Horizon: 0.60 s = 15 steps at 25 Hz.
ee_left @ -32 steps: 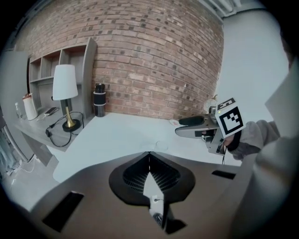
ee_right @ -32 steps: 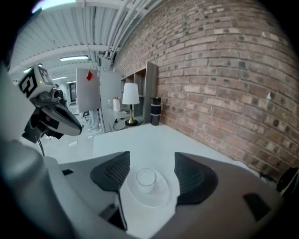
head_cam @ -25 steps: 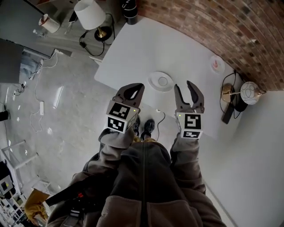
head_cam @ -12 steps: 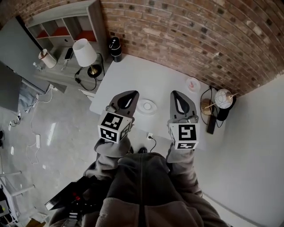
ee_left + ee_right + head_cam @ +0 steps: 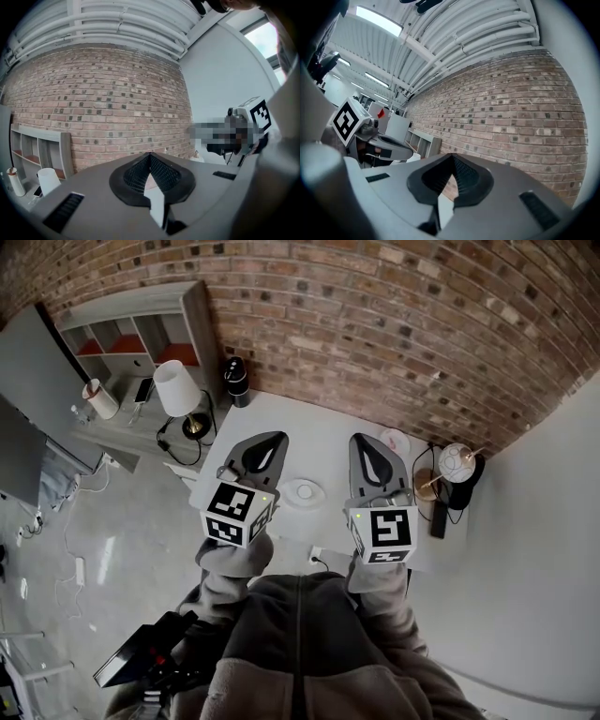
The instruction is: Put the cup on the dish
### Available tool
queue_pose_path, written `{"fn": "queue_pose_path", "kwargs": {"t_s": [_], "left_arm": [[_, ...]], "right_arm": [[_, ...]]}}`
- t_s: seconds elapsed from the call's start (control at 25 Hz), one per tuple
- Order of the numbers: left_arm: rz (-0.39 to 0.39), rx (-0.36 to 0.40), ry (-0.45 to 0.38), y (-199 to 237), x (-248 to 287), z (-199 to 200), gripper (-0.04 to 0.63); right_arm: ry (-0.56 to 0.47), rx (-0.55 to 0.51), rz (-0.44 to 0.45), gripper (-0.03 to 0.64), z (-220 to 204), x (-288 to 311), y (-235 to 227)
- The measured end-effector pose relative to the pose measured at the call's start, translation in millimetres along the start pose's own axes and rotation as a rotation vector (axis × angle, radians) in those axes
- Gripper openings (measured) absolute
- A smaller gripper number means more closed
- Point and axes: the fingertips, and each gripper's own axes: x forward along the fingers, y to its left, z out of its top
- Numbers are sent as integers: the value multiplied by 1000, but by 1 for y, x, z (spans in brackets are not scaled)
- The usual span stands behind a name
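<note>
A white dish (image 5: 302, 491) lies near the front edge of the white table (image 5: 319, 437), between my two grippers in the head view. A small white cup (image 5: 395, 441) with a pinkish inside stands at the table's far right, apart from the dish. My left gripper (image 5: 277, 438) is held above the table left of the dish, shut and empty. My right gripper (image 5: 358, 439) is level with it on the right, also shut with nothing in it. Both gripper views show shut jaws, left gripper (image 5: 150, 155) and right gripper (image 5: 452, 156), pointing at the brick wall; neither shows the cup or the dish.
A black cylinder (image 5: 235, 381) stands at the table's far left corner. A white-shaded lamp (image 5: 174, 390) and a grey shelf unit (image 5: 141, 329) are to the left. A globe lamp (image 5: 457, 463) and a dark object sit at the table's right end. The brick wall (image 5: 394, 324) runs behind.
The right gripper's jaws have closed from wide open. Both grippers have risen and now point at the wall. The head view has tilted up, so the table looks smaller and farther.
</note>
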Motion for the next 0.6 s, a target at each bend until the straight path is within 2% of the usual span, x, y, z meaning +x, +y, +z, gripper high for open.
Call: {"fn": "queue_pose_path", "kwargs": {"t_s": [0.2,0.6], "left_arm": [[-12,27,-19,0,5,16,6],[-4,48,-28,4,5,21,6]], "right_arm": [[-43,-4,-25,3,17,0,-6],[-78,2,-42,3,22,1,-10]]}}
